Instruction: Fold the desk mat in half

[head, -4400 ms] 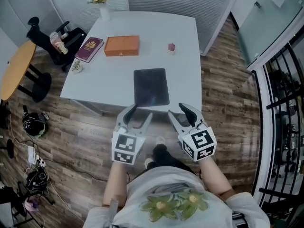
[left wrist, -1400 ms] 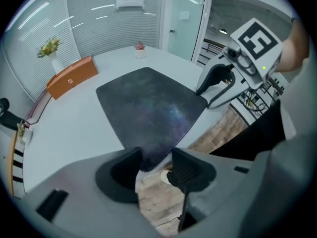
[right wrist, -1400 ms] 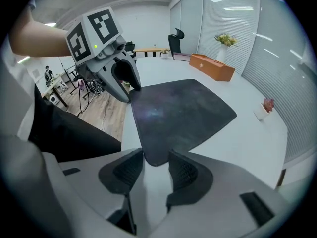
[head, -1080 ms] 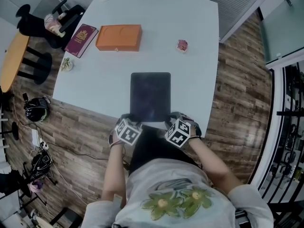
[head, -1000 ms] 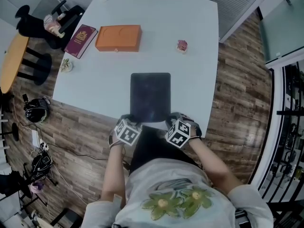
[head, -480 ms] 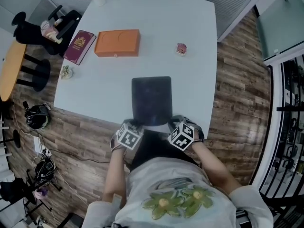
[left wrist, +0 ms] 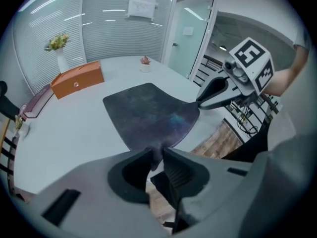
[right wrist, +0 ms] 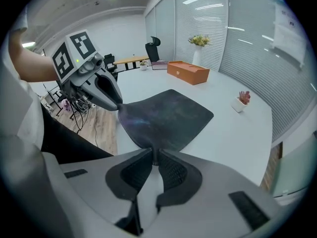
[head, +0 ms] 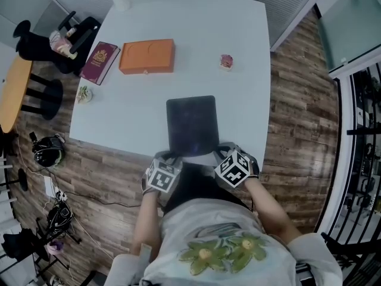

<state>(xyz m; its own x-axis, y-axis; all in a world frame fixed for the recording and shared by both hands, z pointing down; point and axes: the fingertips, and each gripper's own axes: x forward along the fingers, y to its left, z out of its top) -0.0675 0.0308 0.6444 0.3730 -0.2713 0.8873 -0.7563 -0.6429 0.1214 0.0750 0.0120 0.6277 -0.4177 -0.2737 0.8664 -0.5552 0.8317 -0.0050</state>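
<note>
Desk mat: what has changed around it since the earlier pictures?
The left gripper and right gripper moved forward to the near edge of the desk mat and closed on its near corners. The orange box, book and table stayed as before.

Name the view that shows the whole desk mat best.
Head view: the desk mat shows from above, nearly whole. Both gripper views show it slanted and stretched, one near corner hidden between the jaws.

Claws (head: pixel 171 157) (head: pixel 219 150) — now clamped on mat (head: pixel 191 124).
</note>
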